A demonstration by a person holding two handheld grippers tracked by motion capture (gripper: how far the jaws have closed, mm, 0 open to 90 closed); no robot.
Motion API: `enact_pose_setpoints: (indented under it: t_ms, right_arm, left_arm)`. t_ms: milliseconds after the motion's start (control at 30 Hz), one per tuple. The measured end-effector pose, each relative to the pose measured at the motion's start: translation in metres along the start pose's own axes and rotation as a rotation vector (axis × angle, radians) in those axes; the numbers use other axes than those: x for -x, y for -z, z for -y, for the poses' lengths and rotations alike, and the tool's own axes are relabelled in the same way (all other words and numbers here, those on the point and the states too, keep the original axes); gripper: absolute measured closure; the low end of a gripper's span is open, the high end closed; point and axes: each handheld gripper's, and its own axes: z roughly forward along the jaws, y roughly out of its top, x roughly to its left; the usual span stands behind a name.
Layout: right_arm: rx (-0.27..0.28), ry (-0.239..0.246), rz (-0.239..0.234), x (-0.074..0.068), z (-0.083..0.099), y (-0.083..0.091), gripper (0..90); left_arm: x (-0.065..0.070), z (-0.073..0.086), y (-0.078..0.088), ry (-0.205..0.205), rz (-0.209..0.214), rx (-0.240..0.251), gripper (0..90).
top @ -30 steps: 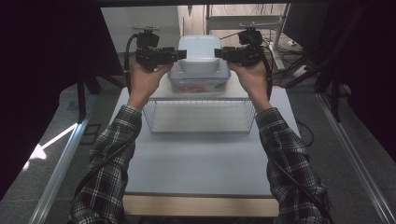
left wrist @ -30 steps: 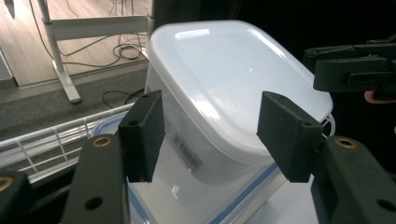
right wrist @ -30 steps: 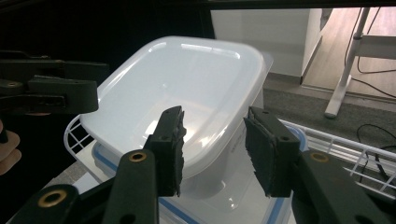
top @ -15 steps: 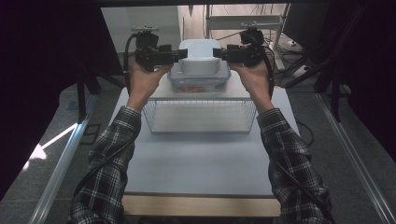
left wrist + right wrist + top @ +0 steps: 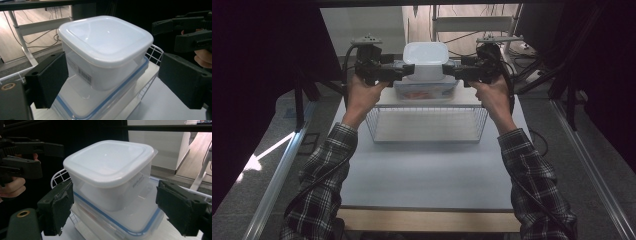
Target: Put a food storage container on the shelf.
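Note:
A clear tub with a white lid (image 5: 425,59) stands on a flat clear box with a blue-edged lid (image 5: 424,91) at the far end of the table. My left gripper (image 5: 409,71) reaches in level from the left and my right gripper (image 5: 448,70) from the right. The tub (image 5: 105,50) sits between the left gripper's (image 5: 115,80) jaws, which have just been opening; its pads stand off the walls. The right gripper's (image 5: 120,207) jaws have also just been opening around the tub (image 5: 110,172), with gaps on both sides. Both are open and hold nothing.
A white wire basket (image 5: 427,125) stands just in front of the stacked boxes on the white table (image 5: 427,175). Wire of it shows beside the boxes (image 5: 155,51). Dark panels close both sides, and desk legs and cables lie beyond the far edge.
Both pairs of jaws have spread wider off the tub's sides. The tub stays on the flat box, and the hands have hardly moved.

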Motion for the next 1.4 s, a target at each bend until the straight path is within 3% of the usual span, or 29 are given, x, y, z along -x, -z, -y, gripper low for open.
enact_pose_setpoints:
  t_ms: [400, 700, 1400]
  right_arm:
    - [-0.007, 0.017, -0.017, 0.000, 0.018, 0.011, 11.2]
    - [-0.020, 0.037, -0.026, -0.006, 0.028, 0.014, 9.9]
    - [-0.064, 0.089, -0.057, -0.024, 0.064, 0.019, 5.2]
  left_arm:
    - [0.010, 0.017, 0.009, -0.061, 0.013, 0.005, 6.0]
    - [0.011, 0.032, 0.014, -0.075, 0.033, -0.002, 5.8]
    - [0.032, 0.076, 0.024, -0.122, 0.060, -0.047, 5.8]
